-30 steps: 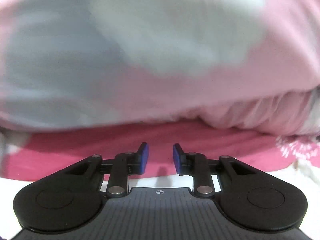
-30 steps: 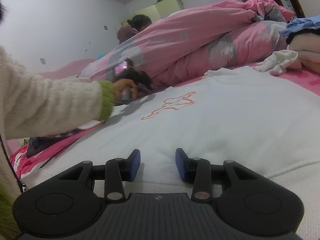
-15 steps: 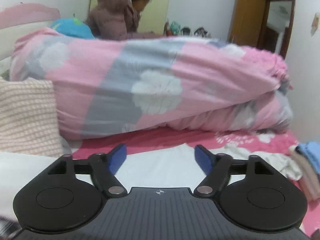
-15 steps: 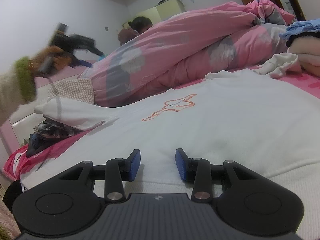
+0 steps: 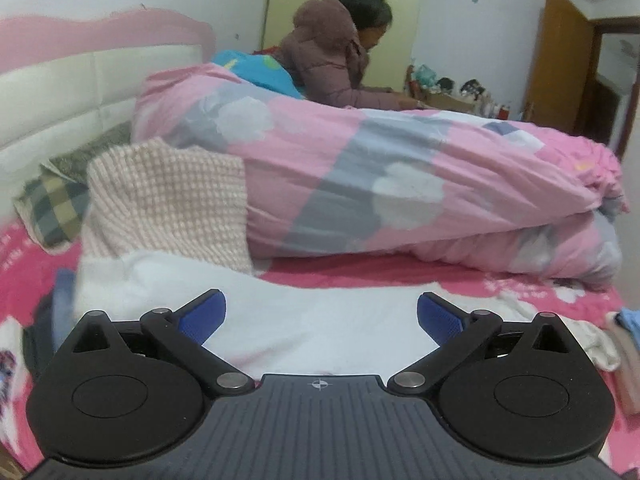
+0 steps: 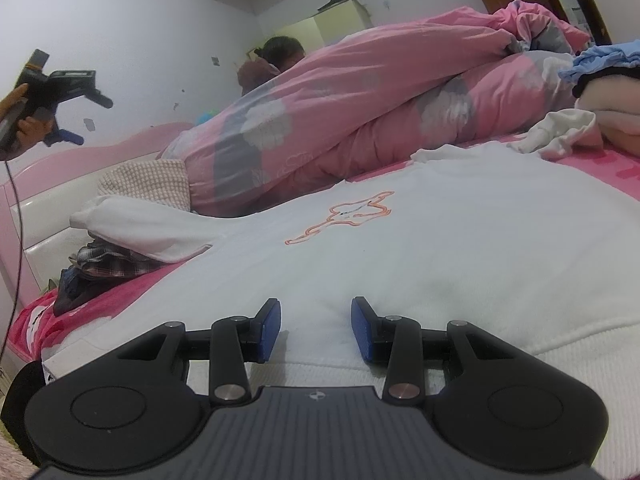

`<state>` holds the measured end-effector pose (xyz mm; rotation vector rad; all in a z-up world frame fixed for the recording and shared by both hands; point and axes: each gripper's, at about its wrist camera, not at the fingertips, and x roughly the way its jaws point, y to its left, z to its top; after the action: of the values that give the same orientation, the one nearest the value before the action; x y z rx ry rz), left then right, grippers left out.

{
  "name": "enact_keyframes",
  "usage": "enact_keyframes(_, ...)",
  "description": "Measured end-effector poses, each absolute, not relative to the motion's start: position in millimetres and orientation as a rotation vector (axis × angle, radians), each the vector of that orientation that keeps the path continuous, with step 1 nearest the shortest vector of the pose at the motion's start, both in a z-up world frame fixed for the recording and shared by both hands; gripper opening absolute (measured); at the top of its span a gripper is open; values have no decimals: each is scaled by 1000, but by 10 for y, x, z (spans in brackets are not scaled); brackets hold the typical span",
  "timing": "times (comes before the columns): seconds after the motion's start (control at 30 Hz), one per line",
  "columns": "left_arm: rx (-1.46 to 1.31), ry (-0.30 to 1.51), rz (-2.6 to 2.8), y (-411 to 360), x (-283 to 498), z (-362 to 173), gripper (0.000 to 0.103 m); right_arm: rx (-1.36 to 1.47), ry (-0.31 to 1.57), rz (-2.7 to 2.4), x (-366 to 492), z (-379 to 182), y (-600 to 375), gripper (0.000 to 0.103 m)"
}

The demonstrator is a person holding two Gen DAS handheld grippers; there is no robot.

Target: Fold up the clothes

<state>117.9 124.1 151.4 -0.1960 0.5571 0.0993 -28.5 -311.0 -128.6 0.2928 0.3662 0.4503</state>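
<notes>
A white sweatshirt (image 6: 440,248) with an orange outline print (image 6: 344,216) lies spread flat on the pink bed; it also shows in the left wrist view (image 5: 312,328). One white sleeve (image 6: 136,224) lies out to the left over a pile of clothes. My right gripper (image 6: 314,326) rests low at the ribbed hem, its blue pads a little apart with a fold of white fabric between them. My left gripper (image 5: 320,314) is held up in the air above the sweatshirt, wide open and empty; it also shows at the far left of the right wrist view (image 6: 60,92).
A rolled pink and grey duvet (image 5: 400,192) lies along the far side of the bed. A pink knitted garment (image 5: 168,200) and checked clothes (image 6: 108,264) lie near the headboard. Folded clothes (image 6: 600,112) are stacked at the right. A person in a brown jacket (image 5: 332,56) sits behind the duvet.
My left gripper has risen from down by the duvet, pulled back and opened wide. The white sleeve now lies over the clothes pile. The right gripper has not moved.
</notes>
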Motion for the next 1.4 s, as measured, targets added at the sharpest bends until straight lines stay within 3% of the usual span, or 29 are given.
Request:
enact_keyframes(0.5, -274, 689, -62, 661, 1006, 516, 103, 291, 364, 450, -291, -1282, -3102, 41)
enact_keyframes(1.4, -287, 708, -87, 567, 956, 354, 103, 292, 364, 451, -300, -1272, -3105, 41)
